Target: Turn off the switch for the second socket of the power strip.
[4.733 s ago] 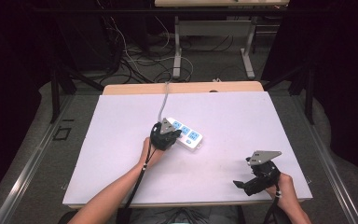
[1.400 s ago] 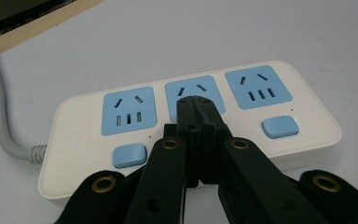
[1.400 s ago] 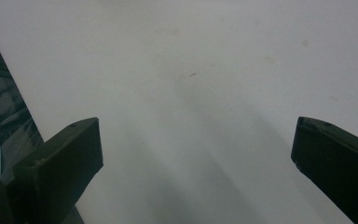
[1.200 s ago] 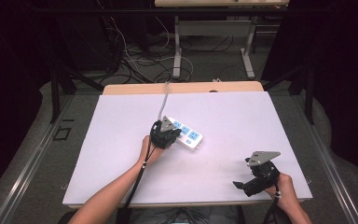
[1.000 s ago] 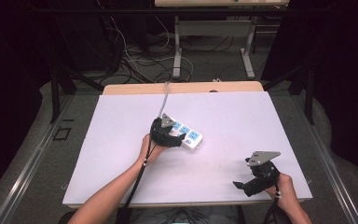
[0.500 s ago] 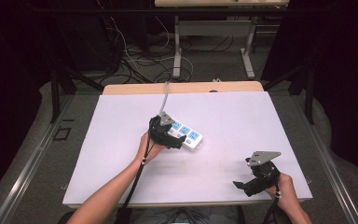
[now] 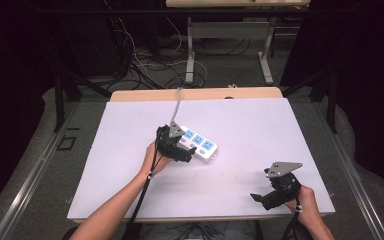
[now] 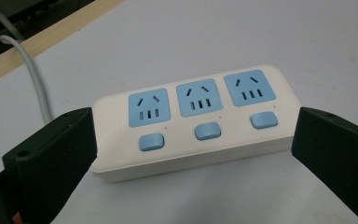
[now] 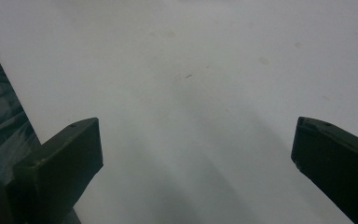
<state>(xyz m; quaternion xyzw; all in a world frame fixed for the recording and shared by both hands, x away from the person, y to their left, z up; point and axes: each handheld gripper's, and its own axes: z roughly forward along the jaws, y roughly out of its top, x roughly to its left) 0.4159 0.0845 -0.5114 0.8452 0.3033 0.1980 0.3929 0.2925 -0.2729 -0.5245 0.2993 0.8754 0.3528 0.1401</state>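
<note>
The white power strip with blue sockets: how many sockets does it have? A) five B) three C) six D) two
B: the left gripper view shows the white plastic power strip lying on the white table with three blue sockets in a row, each with a blue button below it.

A white power strip (image 8: 193,126) with three blue sockets and three blue switches lies flat mid-table, its grey cable (image 7: 178,102) running to the far edge.
</note>
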